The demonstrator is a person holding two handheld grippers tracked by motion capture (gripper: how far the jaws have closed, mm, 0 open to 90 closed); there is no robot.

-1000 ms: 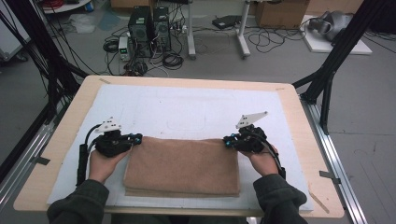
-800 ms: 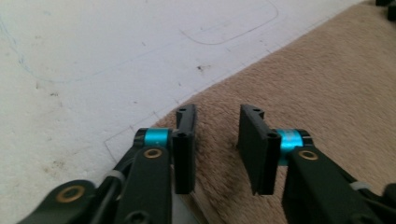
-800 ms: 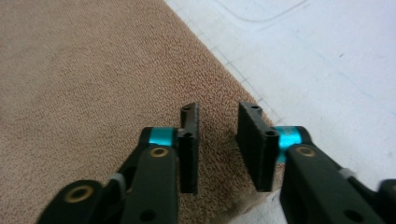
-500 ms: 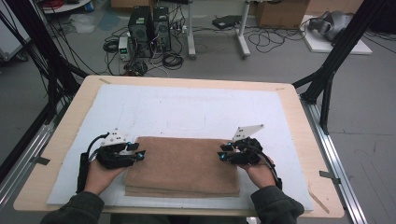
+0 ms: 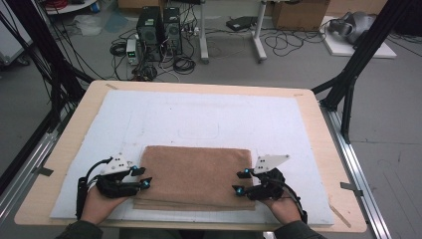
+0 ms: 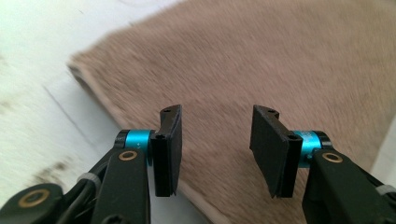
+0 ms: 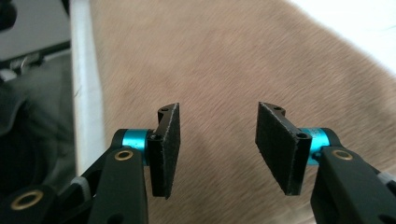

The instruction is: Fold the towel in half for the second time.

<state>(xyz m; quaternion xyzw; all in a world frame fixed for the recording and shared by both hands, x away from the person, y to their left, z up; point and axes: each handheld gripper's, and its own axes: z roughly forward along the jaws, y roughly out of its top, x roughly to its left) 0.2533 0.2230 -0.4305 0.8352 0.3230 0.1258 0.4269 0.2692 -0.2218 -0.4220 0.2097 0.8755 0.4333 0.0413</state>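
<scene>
Folded brown towel [image 5: 195, 175] lies flat between left gripper [image 5: 141, 177] and right gripper [image 5: 241, 181]; both jaws just opened, gaping over its side edges, gripping nothing.

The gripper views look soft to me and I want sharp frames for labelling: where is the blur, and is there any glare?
Left gripper view: the brown towel and white mat are smeared, while the left gripper stays crisp. Right gripper view: the same streaky towel pile, with the right gripper sharp. High view: evenly lit, soft shadows, no glare, slightly grainy.
</scene>
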